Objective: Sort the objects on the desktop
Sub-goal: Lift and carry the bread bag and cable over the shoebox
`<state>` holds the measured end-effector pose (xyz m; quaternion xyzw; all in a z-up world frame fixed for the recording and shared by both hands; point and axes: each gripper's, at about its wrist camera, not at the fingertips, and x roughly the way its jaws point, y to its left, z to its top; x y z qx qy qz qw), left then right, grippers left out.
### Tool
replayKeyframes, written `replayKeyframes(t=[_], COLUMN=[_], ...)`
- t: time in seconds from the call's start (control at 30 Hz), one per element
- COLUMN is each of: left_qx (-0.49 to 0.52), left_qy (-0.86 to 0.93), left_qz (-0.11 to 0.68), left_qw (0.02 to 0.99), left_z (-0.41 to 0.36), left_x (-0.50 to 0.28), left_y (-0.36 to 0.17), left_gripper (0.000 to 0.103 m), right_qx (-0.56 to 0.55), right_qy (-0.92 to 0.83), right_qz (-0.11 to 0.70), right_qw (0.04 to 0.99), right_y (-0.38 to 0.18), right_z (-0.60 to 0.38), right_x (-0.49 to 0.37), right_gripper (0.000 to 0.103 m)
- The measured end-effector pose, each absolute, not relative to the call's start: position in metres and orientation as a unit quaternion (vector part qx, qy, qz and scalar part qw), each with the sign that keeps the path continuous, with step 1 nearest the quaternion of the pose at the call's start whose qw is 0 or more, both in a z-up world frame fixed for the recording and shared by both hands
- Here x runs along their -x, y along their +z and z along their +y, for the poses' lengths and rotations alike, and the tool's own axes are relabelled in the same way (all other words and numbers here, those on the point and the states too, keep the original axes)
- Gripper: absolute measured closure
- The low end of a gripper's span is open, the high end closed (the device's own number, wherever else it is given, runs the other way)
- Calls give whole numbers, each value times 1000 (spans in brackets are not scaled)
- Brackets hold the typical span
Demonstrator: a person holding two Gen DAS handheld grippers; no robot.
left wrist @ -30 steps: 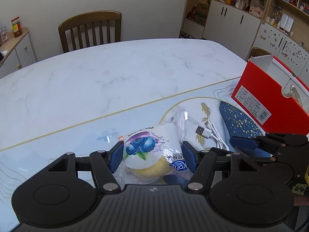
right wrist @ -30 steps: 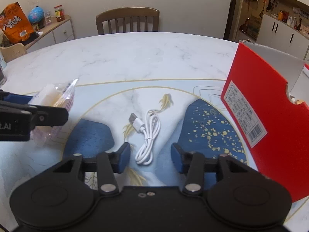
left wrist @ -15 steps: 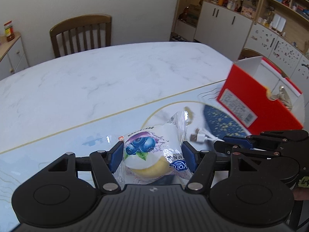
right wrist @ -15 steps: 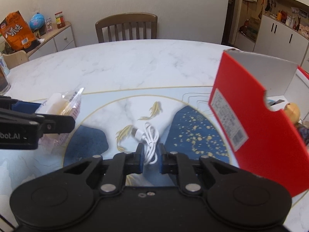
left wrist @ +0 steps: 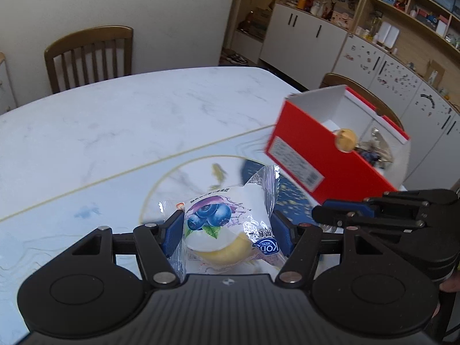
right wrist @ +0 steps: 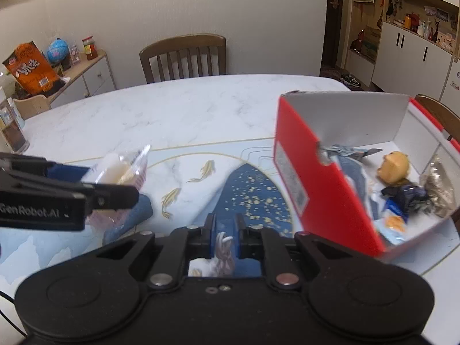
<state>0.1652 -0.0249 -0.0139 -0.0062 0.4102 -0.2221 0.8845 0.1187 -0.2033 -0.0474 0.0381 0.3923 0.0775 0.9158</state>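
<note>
My left gripper is shut on a blueberry cake packet and holds it above the table. In the right wrist view the left gripper reaches in from the left with the packet. My right gripper has a coiled white USB cable pinched between its pads, lifted off the mat, and its jaws are still closing on it. The right gripper also shows at the right of the left wrist view. An open red box stands to the right, with several items inside.
A patterned blue and white mat covers the near part of the marble table. One wooden chair stands at the far side and another behind the box. A jar sits at the left edge.
The right jaws closed on the cable and lifted it off the mat. Both grippers rose and moved toward the red box. The left still holds the packet.
</note>
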Motion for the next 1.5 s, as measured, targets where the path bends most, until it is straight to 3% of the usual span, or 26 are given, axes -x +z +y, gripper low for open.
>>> replayKeyframes(t=[0.17,0.23,0.97,1.5], left_qx=[6,5,-40,-76], left_qy=[-243,-251,-323,-339], left_qz=[409,407,359,340], left_qw=[880,878,875,874], left_z=[-40,-47,-122,-209], left_x=[-154,-150,-135,-156], left_y=[-8,-5,52,63], left_gripper=[39,39,39,39], right_qx=[-37,-39,-25,-22], right_qy=[78,78,45,25], right_qz=[385,382,319,300], right_qw=[919,920,946,953], right_y=[-32,-26,38,44], right_z=[-222,-229,-309,-391], right_x=[-104,-100,-74,-93], right_gripper=[93,99,99,99])
